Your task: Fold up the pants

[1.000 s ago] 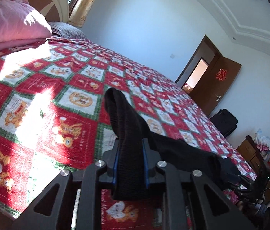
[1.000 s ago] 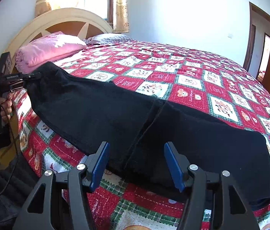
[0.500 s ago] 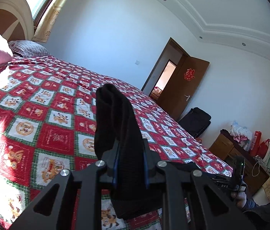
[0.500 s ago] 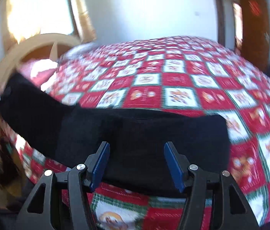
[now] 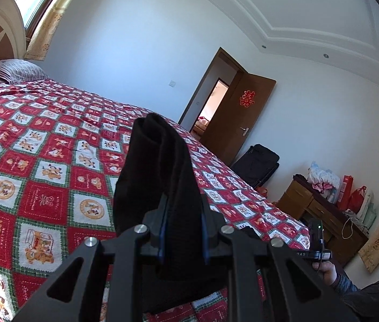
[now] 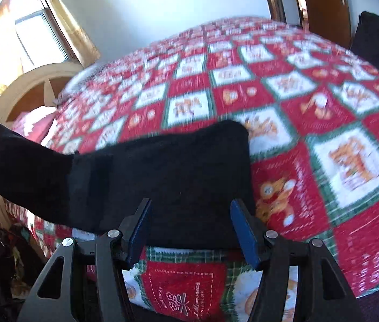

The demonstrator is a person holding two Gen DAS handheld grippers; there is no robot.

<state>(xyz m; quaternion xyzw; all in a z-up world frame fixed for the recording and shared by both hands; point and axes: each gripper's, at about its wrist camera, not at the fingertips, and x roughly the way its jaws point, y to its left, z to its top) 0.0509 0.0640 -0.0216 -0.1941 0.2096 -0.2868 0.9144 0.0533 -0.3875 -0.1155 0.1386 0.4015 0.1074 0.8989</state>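
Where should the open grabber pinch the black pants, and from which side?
The right gripper is best closing on the near edge of the pants, coming in from the bed's near side. That thick edge already sits level between its open jaws, while the left gripper holds the far end bunched and lifted.

red double-happiness sign [image 5: 246, 98] on brown door [image 5: 239, 123]

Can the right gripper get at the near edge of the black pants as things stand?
Probably yes. The right gripper stands open just over the pants on the quilt, with nothing between. The left gripper holds the far end.
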